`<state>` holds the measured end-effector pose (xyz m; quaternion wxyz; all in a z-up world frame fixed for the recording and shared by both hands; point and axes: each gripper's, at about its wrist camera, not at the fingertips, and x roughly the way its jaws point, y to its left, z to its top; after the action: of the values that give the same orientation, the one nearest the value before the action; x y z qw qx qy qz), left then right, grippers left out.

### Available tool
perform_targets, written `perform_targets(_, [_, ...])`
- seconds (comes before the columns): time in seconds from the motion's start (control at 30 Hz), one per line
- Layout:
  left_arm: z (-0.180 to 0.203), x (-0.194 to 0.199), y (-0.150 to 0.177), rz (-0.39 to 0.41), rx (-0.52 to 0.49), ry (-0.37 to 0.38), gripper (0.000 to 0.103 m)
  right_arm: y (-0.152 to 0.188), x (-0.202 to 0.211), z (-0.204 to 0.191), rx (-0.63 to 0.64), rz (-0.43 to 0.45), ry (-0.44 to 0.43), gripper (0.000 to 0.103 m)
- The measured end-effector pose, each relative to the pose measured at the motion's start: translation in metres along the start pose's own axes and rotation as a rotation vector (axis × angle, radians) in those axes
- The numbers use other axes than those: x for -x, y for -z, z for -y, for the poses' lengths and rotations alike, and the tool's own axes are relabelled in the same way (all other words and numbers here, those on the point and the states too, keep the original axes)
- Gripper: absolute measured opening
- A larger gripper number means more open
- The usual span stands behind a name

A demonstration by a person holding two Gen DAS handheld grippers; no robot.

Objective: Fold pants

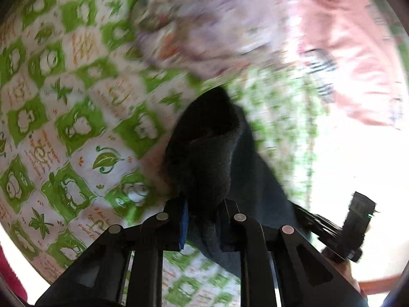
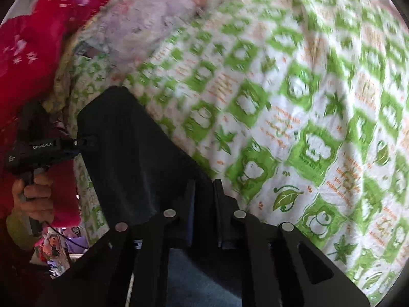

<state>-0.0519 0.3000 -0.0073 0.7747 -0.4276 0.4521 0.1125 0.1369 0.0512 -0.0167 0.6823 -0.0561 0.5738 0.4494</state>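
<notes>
The pants are dark, near-black fabric. In the left wrist view they (image 1: 212, 151) bunch up between my left gripper's (image 1: 204, 204) fingers, which are shut on them, and they hang above the bed. In the right wrist view the same pants (image 2: 133, 151) stretch flat from my right gripper (image 2: 204, 192), which is shut on their edge, toward my left gripper (image 2: 76, 143) at the far left. My right gripper also shows at the right edge of the left wrist view (image 1: 358, 220). Both views are blurred by motion.
A bedsheet with a green and white frog and leaf pattern (image 1: 64, 128) (image 2: 306, 128) lies under the pants. A pale flowered cloth (image 1: 204, 25) (image 2: 143, 18), a pink cloth (image 1: 358, 64) and red clothing (image 2: 33, 38) lie at the far side.
</notes>
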Motion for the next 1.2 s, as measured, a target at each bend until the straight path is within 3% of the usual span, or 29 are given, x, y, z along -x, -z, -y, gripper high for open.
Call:
perform_targets(0.13, [0.004,0.032,0.006,0.064,-0.063,0.122,0.016,0.004,0.025,-0.007,0.082,0.085,-0.039,0.013])
perform_targets(0.33, [-0.005,0.035,0.008,0.086,-0.069,0.173,0.015,-0.003,0.028,0.008,0.052,0.133,0.015,0.012])
perform_targets(0.63, [-0.011,0.003,0.015,0.055,-0.184,-0.016,0.016,-0.010,-0.013,0.005,0.058,0.084,0.186,0.010])
perform_targets(0.83, [-0.007,-0.022,0.023,0.037,-0.272,-0.144,0.019,-0.008,-0.030,-0.003,0.132,0.051,0.290,0.009])
perform_targets(1.0, [0.001,-0.029,0.025,0.046,-0.340,-0.245,0.035,-0.011,-0.033,0.000,0.095,0.043,0.324,0.012])
perform_targets(1.1, [0.009,-0.019,0.022,0.088,-0.371,-0.340,0.049,-0.013,-0.015,0.007,0.020,0.099,0.363,0.016])
perform_targets(1.2, [0.014,-0.004,0.016,0.122,-0.380,-0.365,0.054,-0.007,0.012,0.023,-0.097,0.148,0.341,0.016])
